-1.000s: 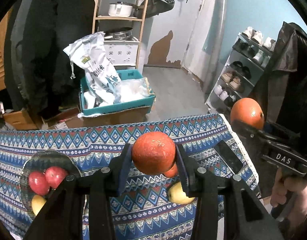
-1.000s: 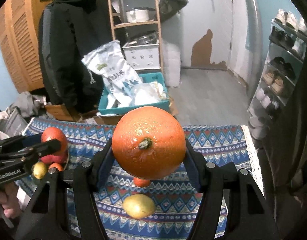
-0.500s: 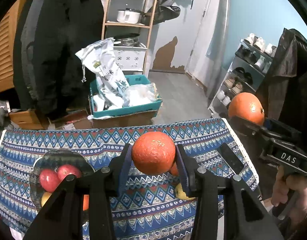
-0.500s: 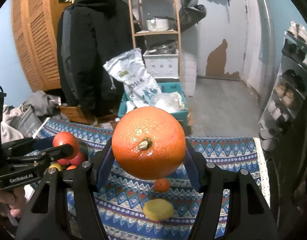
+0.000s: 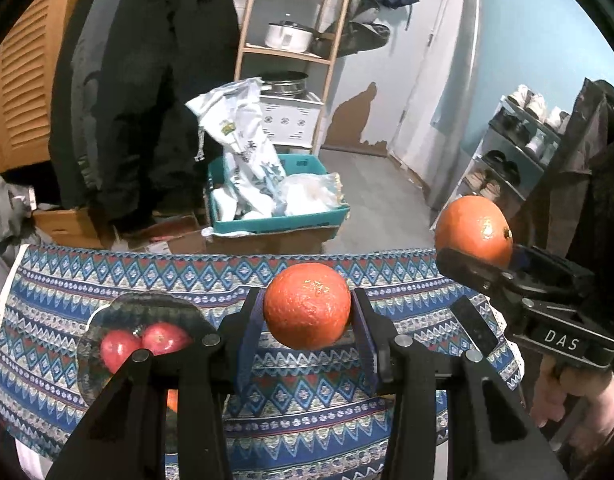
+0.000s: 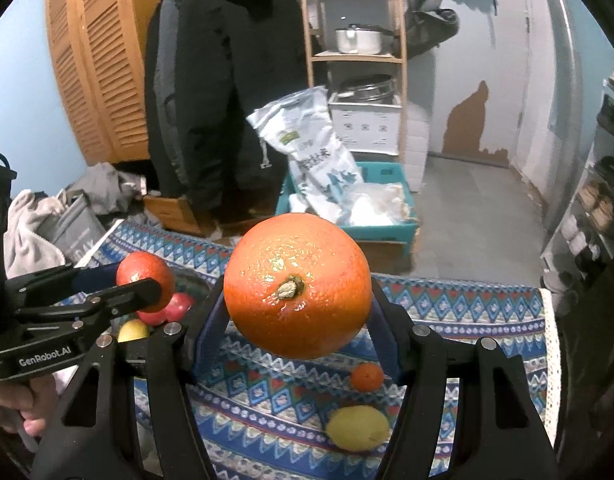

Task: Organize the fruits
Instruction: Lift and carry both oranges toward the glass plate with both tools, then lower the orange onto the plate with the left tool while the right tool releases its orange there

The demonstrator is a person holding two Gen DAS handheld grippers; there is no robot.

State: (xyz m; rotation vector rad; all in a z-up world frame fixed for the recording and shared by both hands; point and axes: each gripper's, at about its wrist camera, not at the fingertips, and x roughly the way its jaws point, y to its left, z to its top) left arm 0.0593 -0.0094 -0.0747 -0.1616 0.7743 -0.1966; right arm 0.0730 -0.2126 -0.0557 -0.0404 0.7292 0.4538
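Above the patterned tablecloth [image 5: 315, 396], both grippers have been carried nearer the plate [image 5: 107, 316]: the left gripper [image 5: 307, 320] clamps a small orange [image 5: 307, 306], the right gripper [image 6: 297, 312] a large orange [image 6: 297, 284].

On the counter [image 6: 487, 320], a plate [image 5: 107, 320] of apples [image 5: 163, 338] sits left; a small orange [image 6: 367, 377] lies behind a lemon [image 6: 357, 428], right.

Oranges [image 6: 297, 284]: four. Red apples [image 5: 163, 338]: two. Lemons [image 6: 357, 428]: two. Plate [image 5: 147, 306]: one.
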